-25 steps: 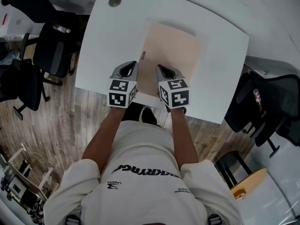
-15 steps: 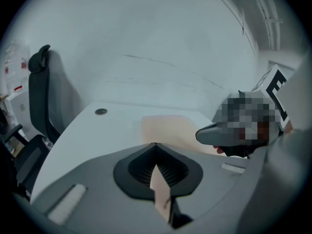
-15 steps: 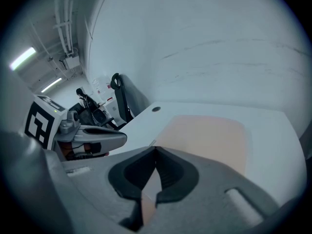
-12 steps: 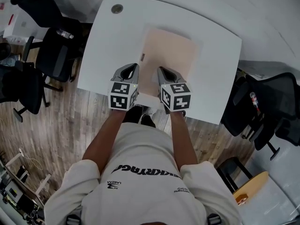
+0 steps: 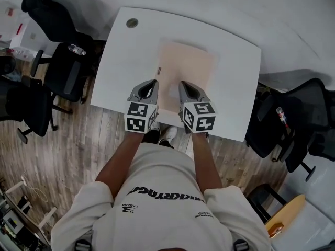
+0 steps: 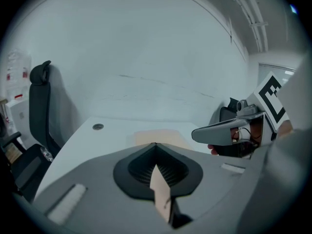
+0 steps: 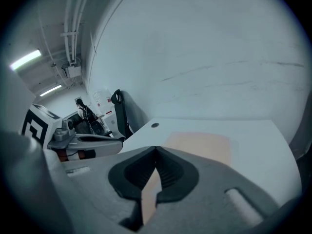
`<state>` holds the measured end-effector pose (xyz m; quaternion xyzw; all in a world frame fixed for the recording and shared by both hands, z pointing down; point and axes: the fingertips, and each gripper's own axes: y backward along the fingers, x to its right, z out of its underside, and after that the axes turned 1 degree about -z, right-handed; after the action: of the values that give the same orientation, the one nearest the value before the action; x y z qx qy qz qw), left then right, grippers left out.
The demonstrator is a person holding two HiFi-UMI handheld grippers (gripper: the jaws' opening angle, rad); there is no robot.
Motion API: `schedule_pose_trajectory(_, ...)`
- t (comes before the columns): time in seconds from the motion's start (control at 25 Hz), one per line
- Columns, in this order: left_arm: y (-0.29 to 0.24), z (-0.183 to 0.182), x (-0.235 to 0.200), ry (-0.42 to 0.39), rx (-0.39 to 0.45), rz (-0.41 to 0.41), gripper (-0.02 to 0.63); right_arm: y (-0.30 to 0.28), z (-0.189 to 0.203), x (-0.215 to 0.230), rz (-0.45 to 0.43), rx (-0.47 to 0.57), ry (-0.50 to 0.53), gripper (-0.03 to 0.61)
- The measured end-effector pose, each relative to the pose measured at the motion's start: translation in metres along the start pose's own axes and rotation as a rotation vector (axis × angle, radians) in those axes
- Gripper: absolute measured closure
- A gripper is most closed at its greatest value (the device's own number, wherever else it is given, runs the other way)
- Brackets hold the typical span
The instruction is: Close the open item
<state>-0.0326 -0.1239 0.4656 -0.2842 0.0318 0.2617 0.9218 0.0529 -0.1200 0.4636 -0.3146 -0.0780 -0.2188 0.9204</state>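
A flat beige folder-like item (image 5: 186,72) lies shut on the white table (image 5: 120,61), with a small dark mark on its left edge. My left gripper (image 5: 152,83) hovers at the item's near left corner and my right gripper (image 5: 183,85) over its near end, side by side. In the left gripper view the left gripper (image 6: 156,144) has its jaw tips meeting, and the beige item (image 6: 161,136) lies just ahead. The right gripper (image 7: 156,149) is likewise shut, facing the item (image 7: 200,143). A thin beige strip shows in the slit behind each pair of tips.
A round grommet (image 5: 132,22) sits at the table's far left corner. Black office chairs stand to the left (image 5: 68,72) and right (image 5: 293,119) of the table. A pale wall rises beyond the far edge. The person stands at the near edge on wooden floor.
The head view has drawn back, so the table sits lower and smaller in the frame. Both grippers stay shut at the item's near end, side by side.
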Motion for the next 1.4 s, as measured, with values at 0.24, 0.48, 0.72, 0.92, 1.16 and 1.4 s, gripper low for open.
schedule_pose_trajectory(0.24,0.021,-0.011,0.014,-0.024,0.040,0.008,0.607,0.026,-0.008,-0.007,0.015,0.063,0.010,0.578)
schedule_pose_trajectory(0.48,0.038,-0.023,0.025,-0.057,0.095,0.011,0.607,0.044,-0.017,-0.014,0.021,0.134,0.028,0.578)
schedule_pose_trajectory(0.72,0.051,-0.037,0.038,-0.084,0.140,0.019,0.607,0.064,-0.029,-0.018,0.023,0.208,0.044,0.578)
schedule_pose_trajectory(0.92,0.056,-0.049,0.042,-0.112,0.179,0.017,0.607,0.074,-0.039,-0.018,0.030,0.255,0.031,0.578)
schedule_pose_trajectory(1.16,0.062,-0.067,0.051,-0.118,0.231,0.033,0.607,0.087,-0.055,-0.016,0.044,0.311,0.040,0.578)
schedule_pose_trajectory(1.4,0.065,-0.080,0.058,-0.130,0.276,0.046,0.607,0.095,-0.064,-0.017,0.052,0.345,0.061,0.578)
